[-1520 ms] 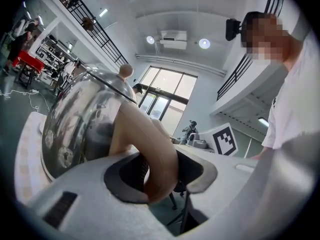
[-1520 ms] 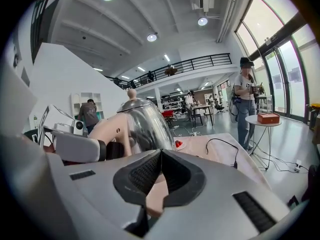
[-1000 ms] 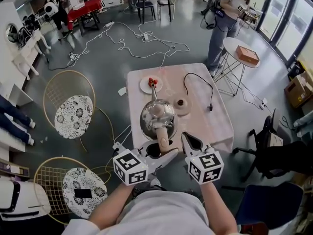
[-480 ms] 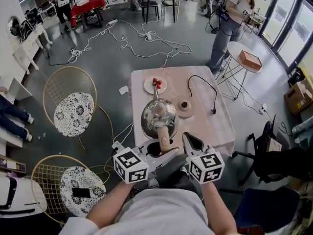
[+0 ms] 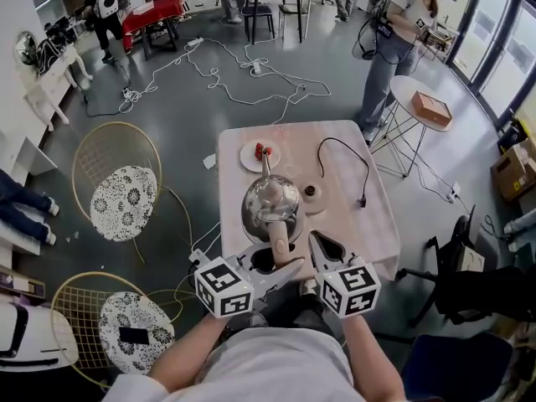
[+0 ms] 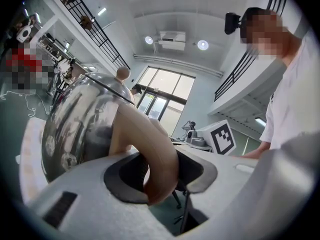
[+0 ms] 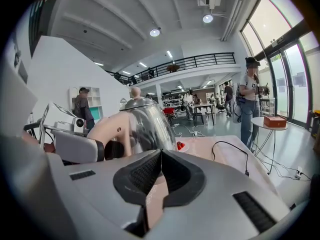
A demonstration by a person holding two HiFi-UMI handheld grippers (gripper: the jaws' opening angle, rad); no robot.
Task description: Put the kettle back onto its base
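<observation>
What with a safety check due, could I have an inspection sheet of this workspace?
Surface: small pale pink table.
Job's things: steel kettle beside its round base, not on it.
Clutter: white plate with red bits, beyond the kettle.
Grippers: left claw shut on the kettle's handle; right claw shut, empty.
Cables: black cord on the table; white cables across the floor.
Surroundings: two wire chairs; a person by a round side table.

No writing, label, brand or number is legible anywhere in view.
</observation>
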